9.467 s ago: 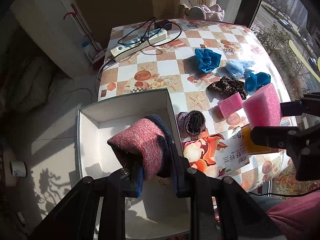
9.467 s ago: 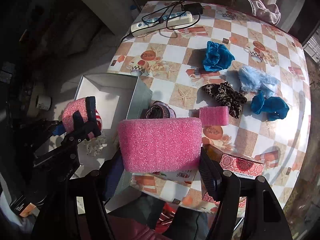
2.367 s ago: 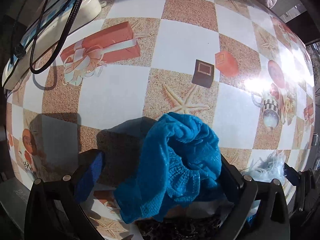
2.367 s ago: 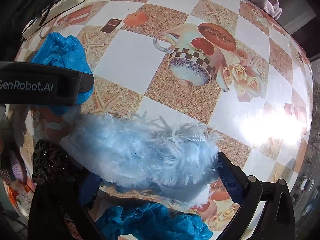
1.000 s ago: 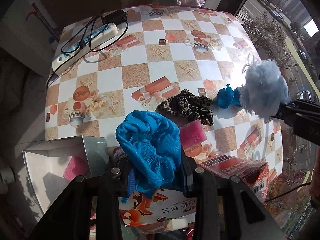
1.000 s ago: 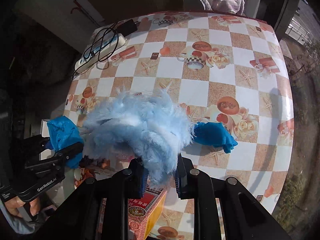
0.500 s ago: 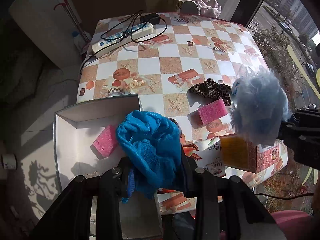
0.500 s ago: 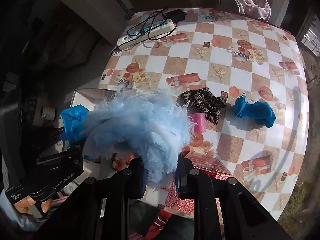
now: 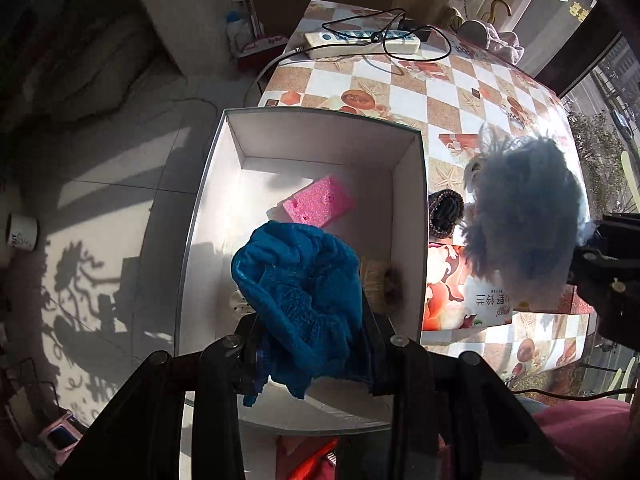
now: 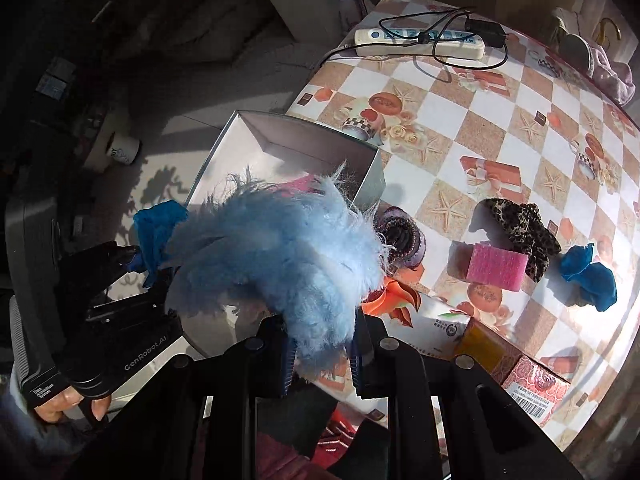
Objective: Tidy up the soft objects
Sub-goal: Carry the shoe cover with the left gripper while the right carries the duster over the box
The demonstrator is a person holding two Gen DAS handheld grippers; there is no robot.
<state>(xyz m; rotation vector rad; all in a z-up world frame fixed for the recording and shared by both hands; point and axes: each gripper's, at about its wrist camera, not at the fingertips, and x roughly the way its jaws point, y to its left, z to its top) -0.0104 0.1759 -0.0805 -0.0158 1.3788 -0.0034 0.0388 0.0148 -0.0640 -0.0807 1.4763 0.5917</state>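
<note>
My left gripper (image 9: 312, 354) is shut on a crumpled blue cloth (image 9: 300, 300) and holds it over the open white box (image 9: 412, 216). Inside the box lie a pink sponge (image 9: 318, 205) and a small brownish item, half hidden by the cloth. My right gripper (image 10: 320, 354) is shut on a fluffy light-blue puff (image 10: 280, 256), held above the box's right wall and a printed carton (image 10: 436, 332). On the checkered table (image 10: 500, 128) lie a small pink sponge (image 10: 496, 266), a leopard-print scrunchie (image 10: 520, 220), a blue cloth (image 10: 588, 276) and a dark knitted roll (image 10: 402, 238).
A white power strip (image 9: 362, 42) with black cables lies at the table's far end, with pinkish cloth by the window behind it. A red patterned carton (image 10: 536, 388) sits at the near table edge. A paper cup (image 9: 22, 232) stands on the floor, left of the box.
Both grippers have swung left from over the table toward the box, each keeping its load. The blue cloth now hangs over the box's inside and the puff is near its right wall.
</note>
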